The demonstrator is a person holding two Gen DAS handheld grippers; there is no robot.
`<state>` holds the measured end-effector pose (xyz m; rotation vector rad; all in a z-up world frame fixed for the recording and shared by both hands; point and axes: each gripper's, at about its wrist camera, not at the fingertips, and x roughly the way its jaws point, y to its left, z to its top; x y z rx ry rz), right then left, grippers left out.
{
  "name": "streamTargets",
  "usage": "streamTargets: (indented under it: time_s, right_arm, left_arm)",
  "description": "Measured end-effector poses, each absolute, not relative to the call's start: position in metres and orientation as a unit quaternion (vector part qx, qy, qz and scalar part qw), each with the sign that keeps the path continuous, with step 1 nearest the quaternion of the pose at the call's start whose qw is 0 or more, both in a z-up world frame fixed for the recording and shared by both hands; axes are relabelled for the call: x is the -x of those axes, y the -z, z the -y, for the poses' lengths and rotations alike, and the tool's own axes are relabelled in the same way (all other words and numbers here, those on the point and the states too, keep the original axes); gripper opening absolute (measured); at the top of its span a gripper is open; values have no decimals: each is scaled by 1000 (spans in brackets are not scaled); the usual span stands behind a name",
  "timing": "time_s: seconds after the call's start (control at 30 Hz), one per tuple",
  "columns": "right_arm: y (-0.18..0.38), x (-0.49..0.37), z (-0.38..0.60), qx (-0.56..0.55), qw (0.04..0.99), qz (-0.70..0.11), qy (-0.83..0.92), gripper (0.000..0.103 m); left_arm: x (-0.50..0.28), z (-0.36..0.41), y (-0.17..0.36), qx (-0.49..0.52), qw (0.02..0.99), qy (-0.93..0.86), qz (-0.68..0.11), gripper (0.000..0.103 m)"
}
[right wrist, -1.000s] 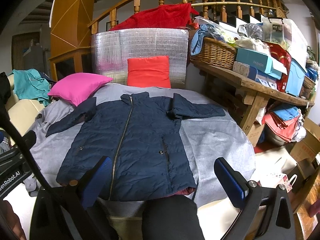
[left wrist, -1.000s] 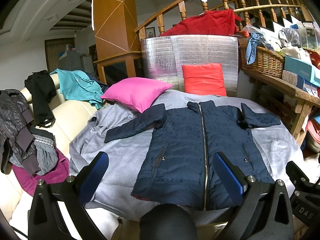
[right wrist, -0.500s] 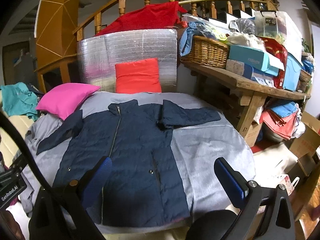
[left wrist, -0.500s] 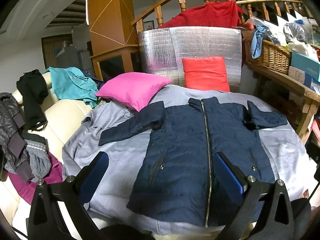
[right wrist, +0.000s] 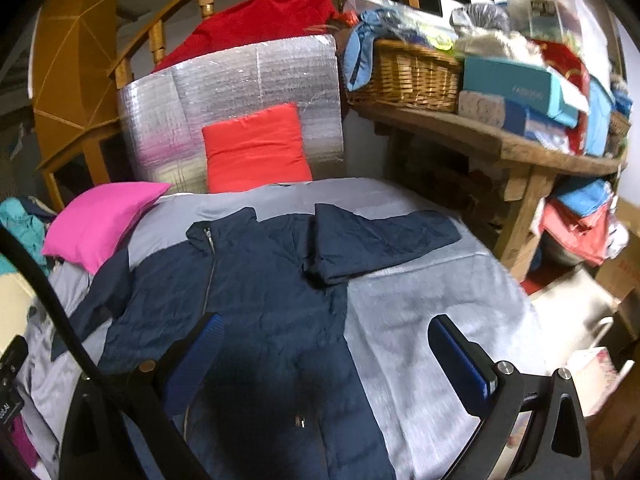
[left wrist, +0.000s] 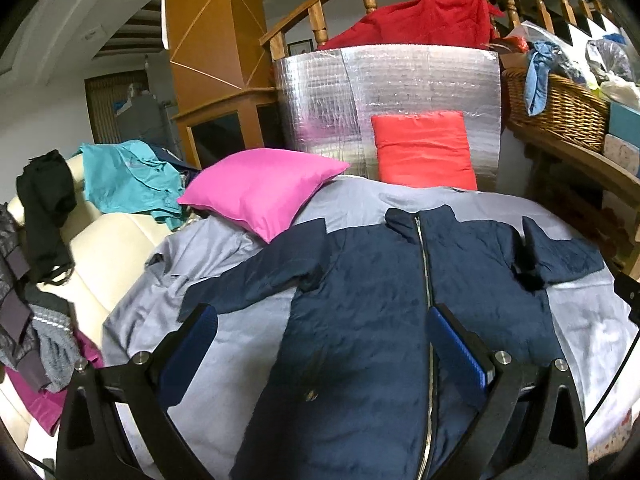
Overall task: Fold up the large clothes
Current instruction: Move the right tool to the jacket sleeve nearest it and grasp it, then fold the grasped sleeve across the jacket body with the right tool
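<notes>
A navy quilted jacket (left wrist: pixel 384 312) lies flat, zipped, front up, on a grey cloth-covered table (left wrist: pixel 224 344); its collar points away and both sleeves spread sideways. It also shows in the right wrist view (right wrist: pixel 260 300), with its right sleeve (right wrist: pixel 380 240) lying across the grey cloth. My left gripper (left wrist: pixel 320 356) is open and empty, hovering above the jacket's left lower half. My right gripper (right wrist: pixel 324 360) is open and empty, above the jacket's right lower edge.
A pink pillow (left wrist: pixel 260 188) and a red cushion (left wrist: pixel 424 148) lie at the table's far side against a silver foil panel (left wrist: pixel 400 80). A cream sofa (left wrist: pixel 104 248) piled with clothes stands left. A wooden bench (right wrist: pixel 500 144) with a wicker basket (right wrist: pixel 404 76) and boxes stands right.
Both grippers have moved forward and lower over the jacket, which now fills more of each view. The right gripper has shifted right. Both stay open.
</notes>
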<state>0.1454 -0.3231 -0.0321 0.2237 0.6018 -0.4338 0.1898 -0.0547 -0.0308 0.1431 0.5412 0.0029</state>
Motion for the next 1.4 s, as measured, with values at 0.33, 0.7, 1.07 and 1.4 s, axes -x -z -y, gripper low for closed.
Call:
streamTargets:
  time_s: [0.33,0.7,1.07,1.4]
  right_arm:
    - [104,-236,460,-275,904,-292,146,103]
    - [216,-316,612,-541,781,-298,96,101]
    - [232,-361,655,-521,785,-286,173,55]
    - [174,-369,607,-414,860,-252,157,17]
  left_arm:
    - [-318,87,139,-26,905,13,-424,103]
    - [-357,94,182,-51,889,16,-454,103]
    - [-370,113,190,-77,887,27,-454,103]
    - [-365,106,176,-67,900,17,-430,103]
